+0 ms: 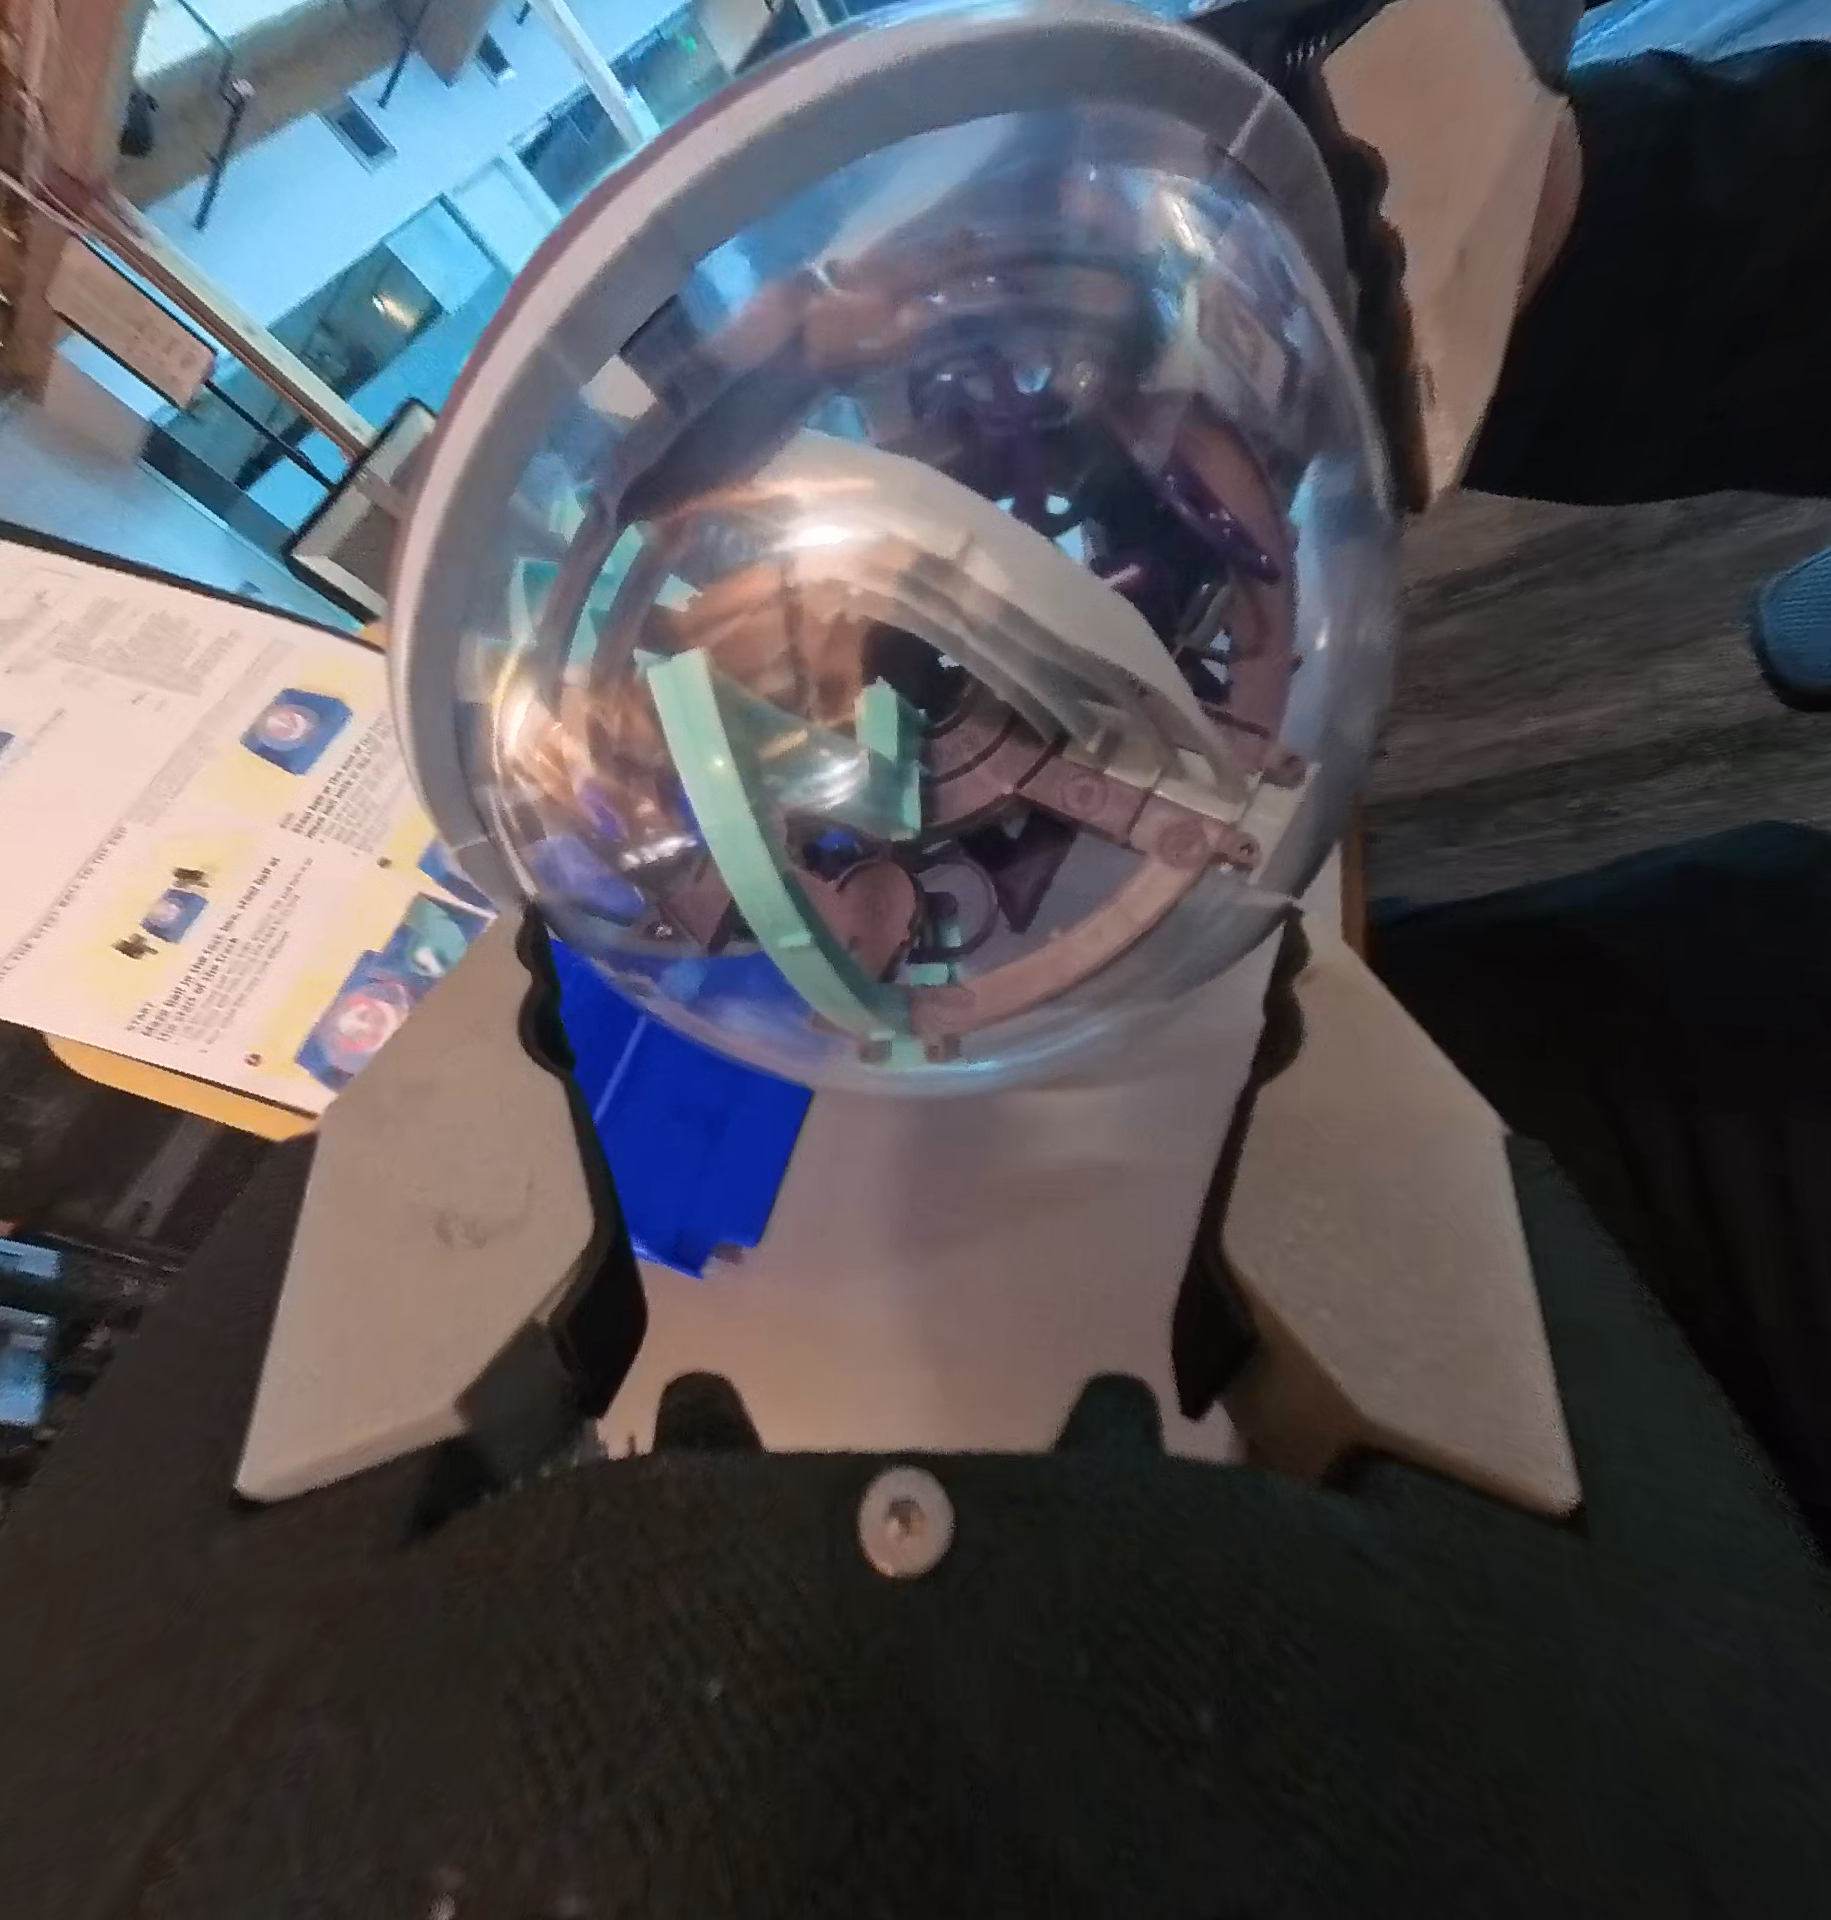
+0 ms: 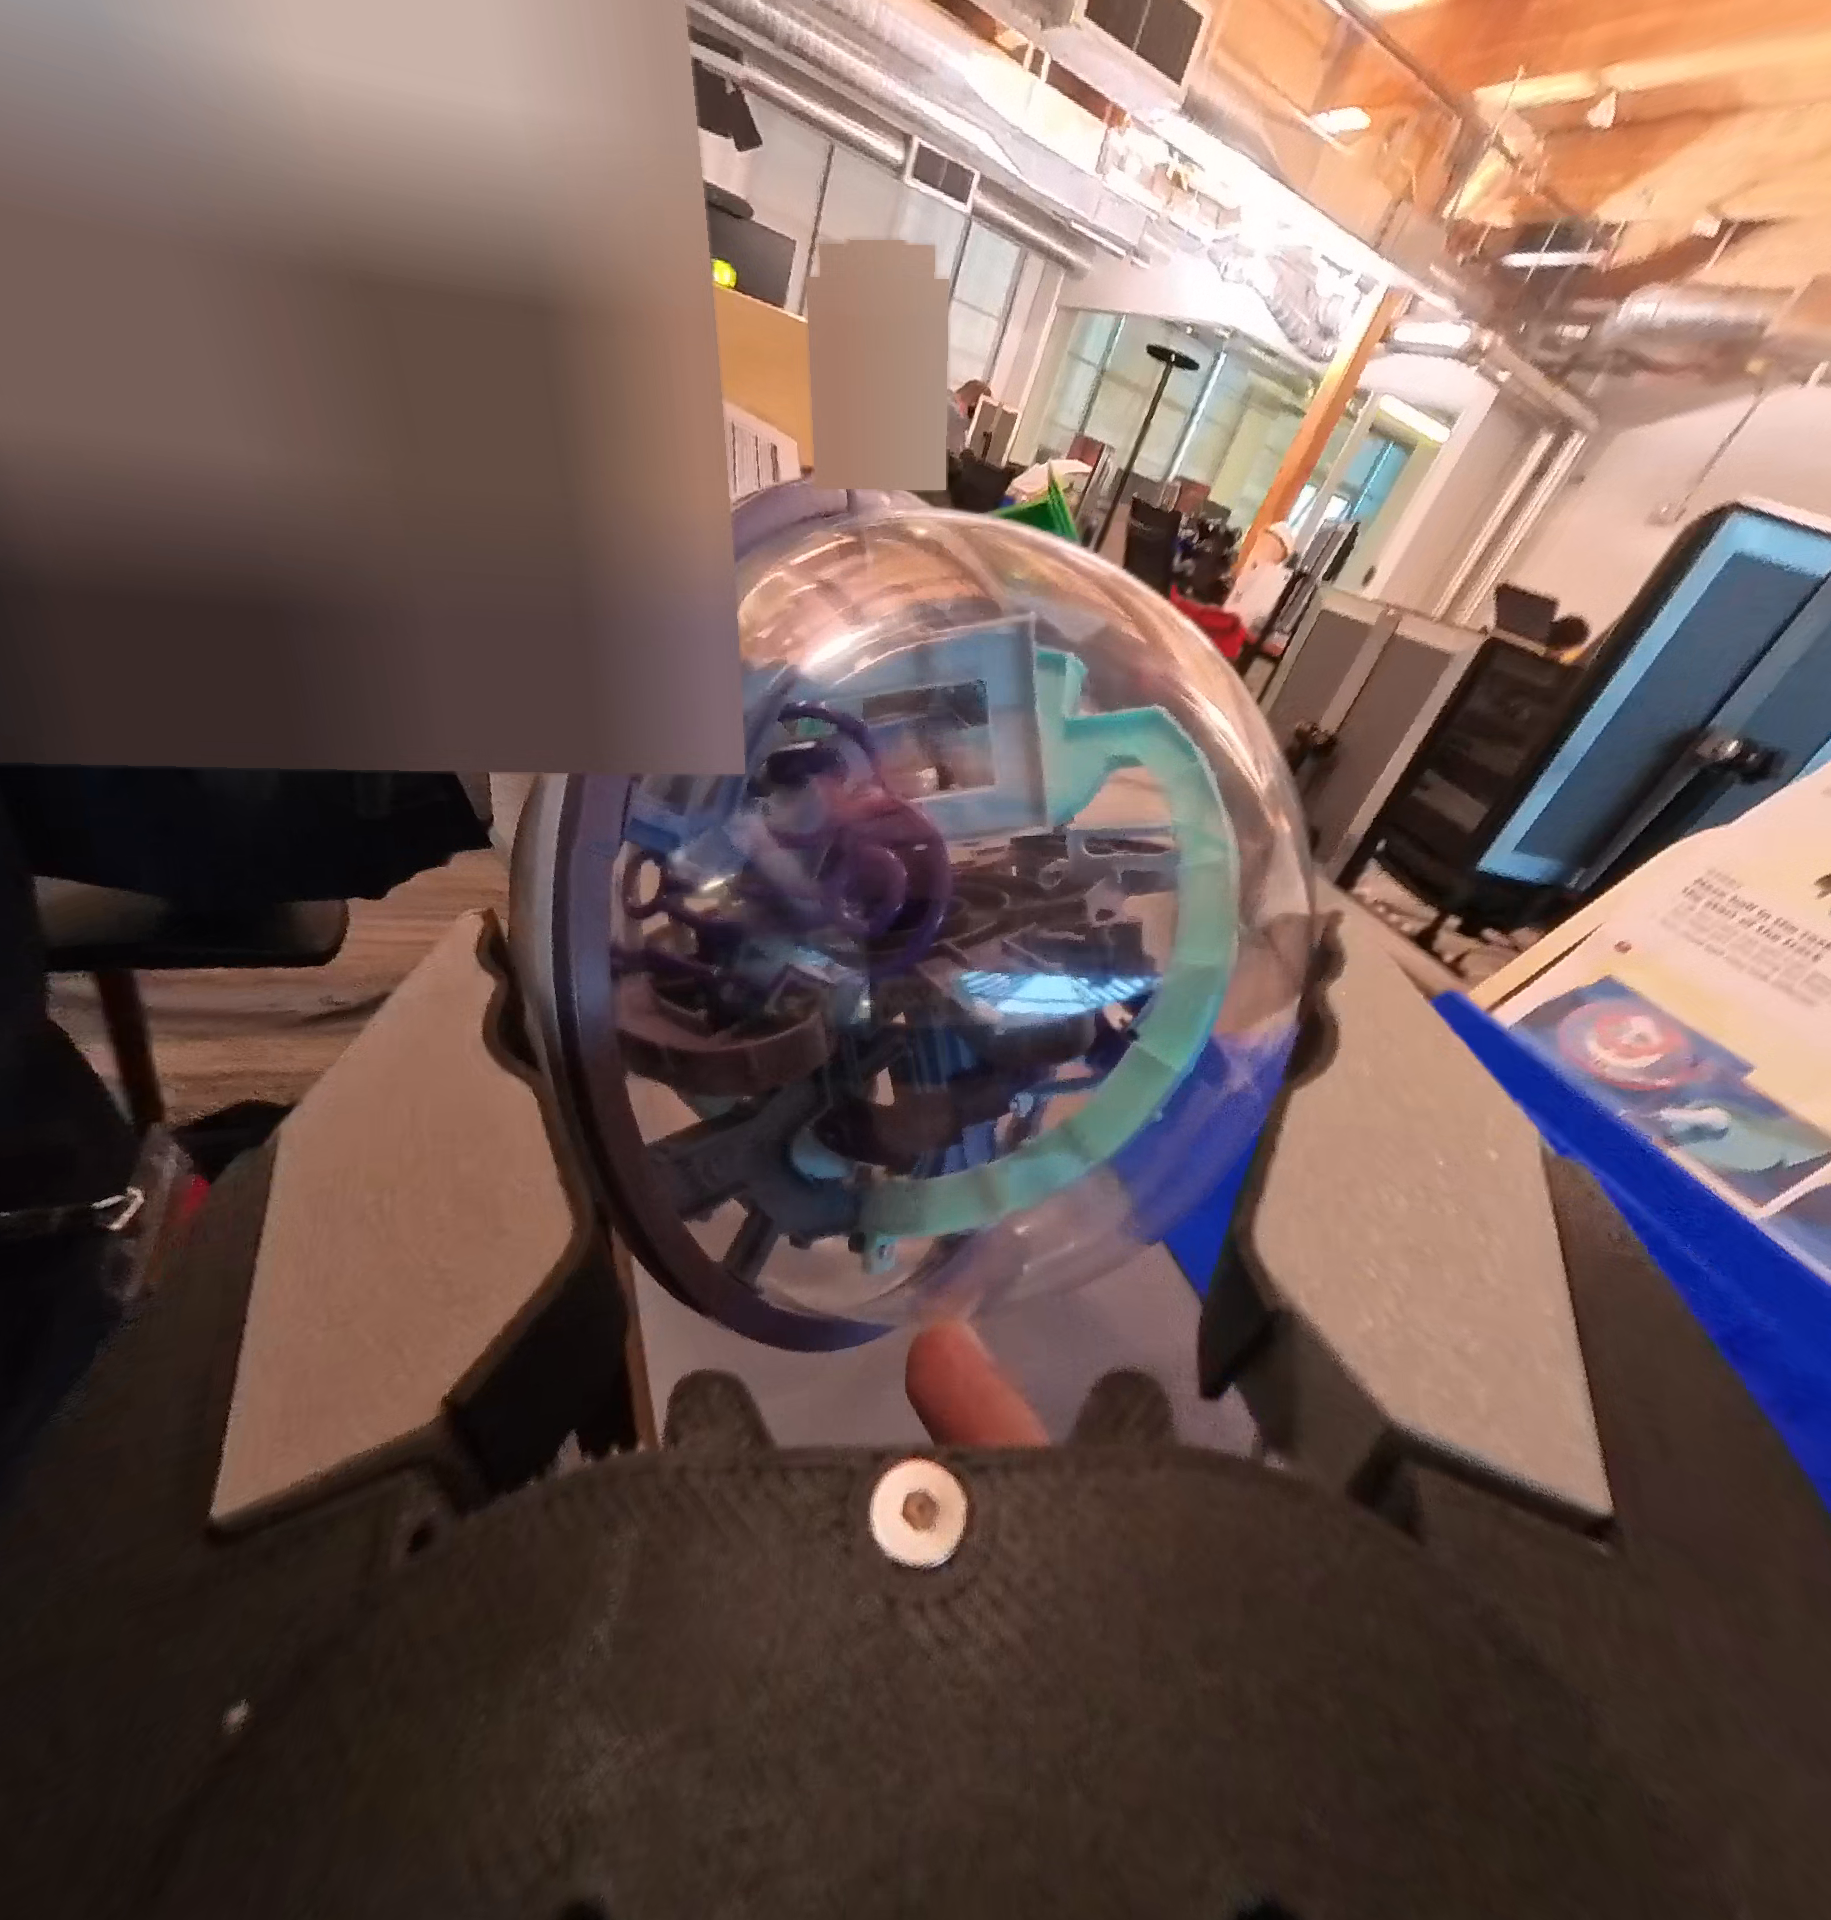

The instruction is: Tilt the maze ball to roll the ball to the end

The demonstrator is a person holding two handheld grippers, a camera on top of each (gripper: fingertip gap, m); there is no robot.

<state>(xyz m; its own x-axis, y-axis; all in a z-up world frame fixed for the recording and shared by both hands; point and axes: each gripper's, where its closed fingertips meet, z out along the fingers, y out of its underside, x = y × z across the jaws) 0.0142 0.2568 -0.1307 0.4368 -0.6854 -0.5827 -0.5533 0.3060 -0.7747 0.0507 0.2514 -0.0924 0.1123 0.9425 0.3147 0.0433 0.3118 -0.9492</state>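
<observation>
Both tongs hold the maze ball (image 1: 895, 582) up in the air, off the counter. The left tongs (image 1: 906, 935) are clenched on it from below in their view, their fingers pressing against the curved shell on either side. The right tongs (image 2: 916, 997) grasp it the same way, one finger by the dark rim and the other on the clear dome. In the left view the far pair of grey fingers (image 1: 1441, 260) shows behind the globe, touching it. A fingertip (image 2: 968, 1387) pokes up just under the shell in the right view.

I cannot pick out the little rolling ball inside; glare and blur hide it. To do this step well, I would judge that both wrists should turn together and slowly, so the globe rotates as one piece and never slips between the pads. Small tilts, with a pause after each, would let the ball settle on its track instead of dropping off. Squeezing harder looks unwise, as a smooth sphere may squirt out.

The shell is clear, glossy plastic, two domes joined at a grey band. Inside sit thin curved tracks, a mint green arc (image 2: 1150, 1049), purple loops and brown ramps. The tongs' fingers are flat, matte grey plates with dark wavy edges. Below lie a blue box (image 1: 682, 1132) and a printed sheet (image 1: 142, 790).
</observation>
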